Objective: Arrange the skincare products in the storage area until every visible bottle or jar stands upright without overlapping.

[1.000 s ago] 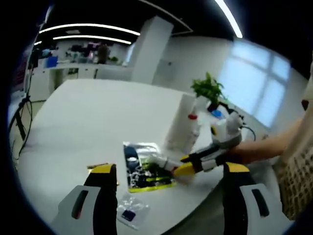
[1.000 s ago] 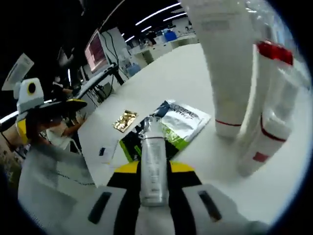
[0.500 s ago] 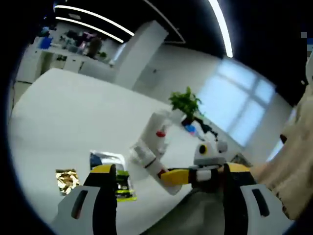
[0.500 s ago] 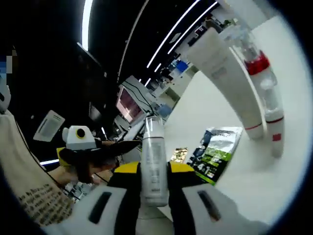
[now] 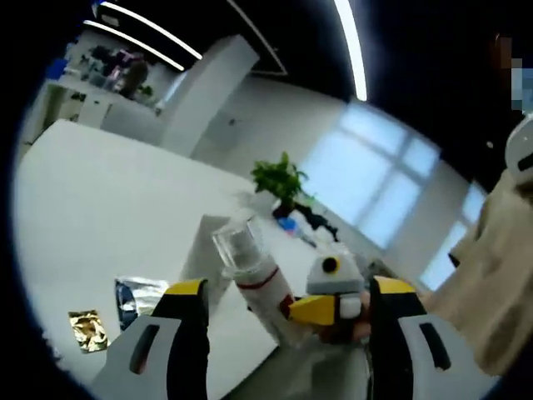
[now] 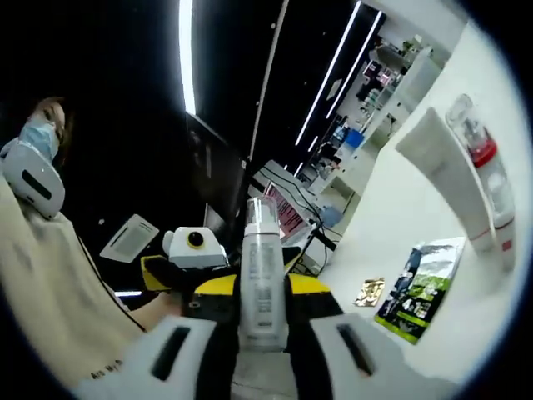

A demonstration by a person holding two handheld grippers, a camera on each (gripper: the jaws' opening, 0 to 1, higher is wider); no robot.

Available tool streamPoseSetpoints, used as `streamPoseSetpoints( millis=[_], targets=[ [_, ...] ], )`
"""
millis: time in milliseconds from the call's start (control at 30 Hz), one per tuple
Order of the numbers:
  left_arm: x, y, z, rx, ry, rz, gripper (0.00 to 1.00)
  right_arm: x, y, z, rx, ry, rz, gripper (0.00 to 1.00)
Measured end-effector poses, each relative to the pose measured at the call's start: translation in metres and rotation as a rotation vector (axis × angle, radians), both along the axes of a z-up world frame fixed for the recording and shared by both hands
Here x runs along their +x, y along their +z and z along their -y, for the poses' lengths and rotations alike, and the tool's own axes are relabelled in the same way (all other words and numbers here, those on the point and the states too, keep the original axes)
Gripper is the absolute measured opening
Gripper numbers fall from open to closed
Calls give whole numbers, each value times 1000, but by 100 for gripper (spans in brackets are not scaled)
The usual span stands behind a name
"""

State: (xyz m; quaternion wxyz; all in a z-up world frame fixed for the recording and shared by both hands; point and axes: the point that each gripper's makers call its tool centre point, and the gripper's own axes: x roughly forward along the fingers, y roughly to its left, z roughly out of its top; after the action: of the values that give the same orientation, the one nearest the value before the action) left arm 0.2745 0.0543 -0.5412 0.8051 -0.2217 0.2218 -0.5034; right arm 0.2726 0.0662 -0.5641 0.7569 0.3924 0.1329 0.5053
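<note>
My right gripper (image 6: pixel 262 290) is shut on a slim silver-white bottle (image 6: pixel 261 267) with a clear cap, held up off the white table (image 6: pixel 391 217). A white tube (image 6: pixel 441 171) and a clear-capped bottle with a red band (image 6: pixel 489 187) stand side by side at the right. In the left gripper view that red-banded bottle (image 5: pixel 251 279) looms close, in front of the white tube (image 5: pixel 206 250). My left gripper (image 5: pixel 287 287) is open, nothing between its jaws. The right gripper (image 5: pixel 321 308) shows beside the red-banded bottle. The left gripper (image 6: pixel 204 267) shows behind the held bottle.
A green and silver sachet (image 6: pixel 420 287) and a small gold packet (image 6: pixel 366 292) lie flat on the table; the sachet (image 5: pixel 137 296) and gold packet (image 5: pixel 86 329) also show low left. A potted plant (image 5: pixel 279 177) stands at the table's far side. A person in beige stands close.
Both views have swung upward. My right gripper has lifted the silver-white bottle higher off the table. The left gripper has come closer to the red-banded bottle.
</note>
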Motion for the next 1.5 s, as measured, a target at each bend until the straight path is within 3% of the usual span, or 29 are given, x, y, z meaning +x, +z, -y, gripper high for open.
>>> streamPoseSetpoints(
  millis=[233,433,667,767,967,1200,1233,1333,1500],
  targets=[
    [-8,7,5,-49,-61,-15,60,-13,19,7,80,37,17,20],
    [-14,24,11,-149,-119,-47,44,-26,29,9,108,73,47,20],
    [-19,29,18,-141,-162,-47,31,-35,36,12,140,91,62,20],
    [-25,33,22,-150,-194,-38,21,-38,41,16,155,93,71,20],
    [-29,39,31,-156,-215,-46,18,-43,44,23,169,72,88,21],
    [-25,27,39,-59,-180,-28,17,-34,28,38,92,-17,63,25],
    [-24,22,40,-15,-177,-8,17,-33,16,45,35,-28,32,27],
    [-22,20,43,32,-174,28,17,-31,6,61,-57,-82,49,32],
    [-17,8,45,173,-166,128,17,-28,25,79,-96,-129,103,33]
  ],
)
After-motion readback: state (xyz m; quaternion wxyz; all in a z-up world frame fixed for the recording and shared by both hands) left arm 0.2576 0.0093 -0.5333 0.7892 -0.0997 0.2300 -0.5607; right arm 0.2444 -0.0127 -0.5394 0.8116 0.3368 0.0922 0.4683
